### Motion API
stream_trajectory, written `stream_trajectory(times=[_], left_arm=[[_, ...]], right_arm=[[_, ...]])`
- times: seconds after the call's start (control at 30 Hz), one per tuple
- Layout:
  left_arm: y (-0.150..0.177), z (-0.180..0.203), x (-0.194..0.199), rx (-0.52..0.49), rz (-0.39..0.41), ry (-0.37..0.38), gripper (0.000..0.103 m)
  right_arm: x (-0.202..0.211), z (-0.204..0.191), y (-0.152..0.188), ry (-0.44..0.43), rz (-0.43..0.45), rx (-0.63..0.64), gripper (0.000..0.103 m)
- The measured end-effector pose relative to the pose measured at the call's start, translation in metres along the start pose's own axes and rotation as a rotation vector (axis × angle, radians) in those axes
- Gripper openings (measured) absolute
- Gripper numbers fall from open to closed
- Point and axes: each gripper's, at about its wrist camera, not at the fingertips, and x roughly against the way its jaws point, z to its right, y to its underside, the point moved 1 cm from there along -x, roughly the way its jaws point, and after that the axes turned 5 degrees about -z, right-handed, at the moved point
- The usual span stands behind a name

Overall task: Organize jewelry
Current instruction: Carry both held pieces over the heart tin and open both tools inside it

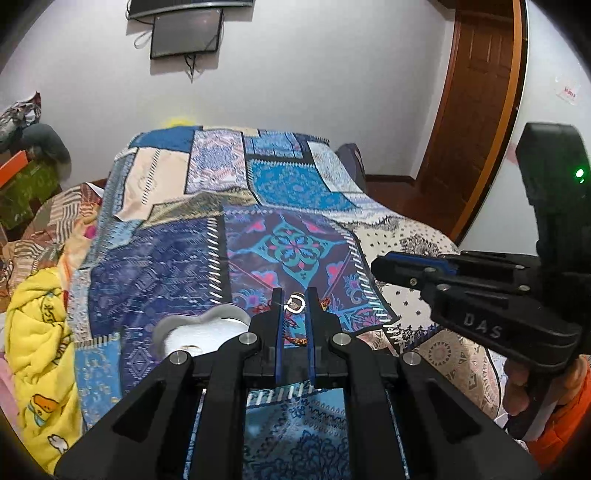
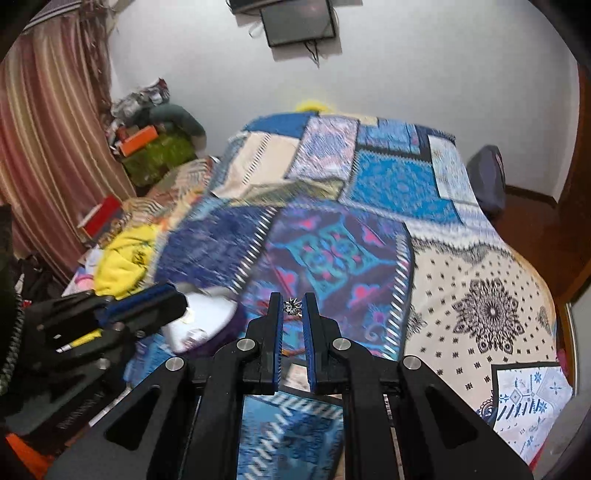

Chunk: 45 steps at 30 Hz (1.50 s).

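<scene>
My left gripper [image 1: 294, 295] is shut on a small silver ring [image 1: 295, 304], which it holds above the patchwork bedspread [image 1: 288, 243]. Below and to its left lies a grey heart-shaped jewellery box [image 1: 221, 315] with a white insert. A red and gold string piece [image 1: 293, 338] lies on the bed under the fingers. My right gripper [image 2: 291, 298] is shut on a spiky silver star-shaped piece [image 2: 292, 306], also held over the bed. The right gripper [image 1: 406, 269] shows at the right of the left wrist view. The left gripper [image 2: 147, 301] reaches in front of the box [image 2: 199, 325] in the right wrist view.
A yellow blanket [image 1: 37, 332] is bunched at the bed's left side. Boxes and clutter [image 2: 147, 147] stand beside a striped curtain [image 2: 48, 129]. A wooden door [image 1: 476, 110] stands to the right, and a dark screen [image 1: 186, 33] hangs on the far wall.
</scene>
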Motion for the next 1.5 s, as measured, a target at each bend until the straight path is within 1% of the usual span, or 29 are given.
stream_trajectory(times=[0.23, 0.37, 0.53, 0.67, 0.83, 1.1, 1.2, 1.5], left_arm=[[-0.001, -0.015, 0.030, 0.004, 0.056, -0.033, 0.008], [0.000, -0.032, 0.041, 0.032, 0.079, -0.053, 0.008], [0.004, -0.056, 0.047, 0.080, 0.084, -0.079, 0.008], [0.010, -0.072, 0.041, 0.110, 0.064, -0.088, 0.008], [0.020, -0.079, 0.027, 0.122, 0.027, -0.087, 0.008], [0.036, -0.082, -0.010, 0.160, -0.057, -0.024, 0.008], [0.040, -0.082, -0.023, 0.163, -0.081, -0.016, 0.008], [0.041, -0.087, -0.040, 0.163, -0.108, -0.031, 0.008]], right_arm=[[0.011, -0.030, -0.009, -0.037, 0.046, 0.033, 0.009], [0.010, -0.044, -0.010, -0.060, 0.054, 0.046, 0.009], [0.000, -0.061, -0.011, -0.101, 0.046, 0.054, 0.009], [-0.015, -0.072, -0.011, -0.117, 0.024, 0.068, 0.009], [-0.040, -0.076, -0.010, -0.130, -0.030, 0.068, 0.009], [-0.070, -0.070, -0.006, -0.139, -0.097, 0.042, 0.009], [-0.080, -0.068, -0.005, -0.141, -0.120, 0.036, 0.009], [-0.100, -0.064, 0.000, -0.153, -0.165, 0.021, 0.009]])
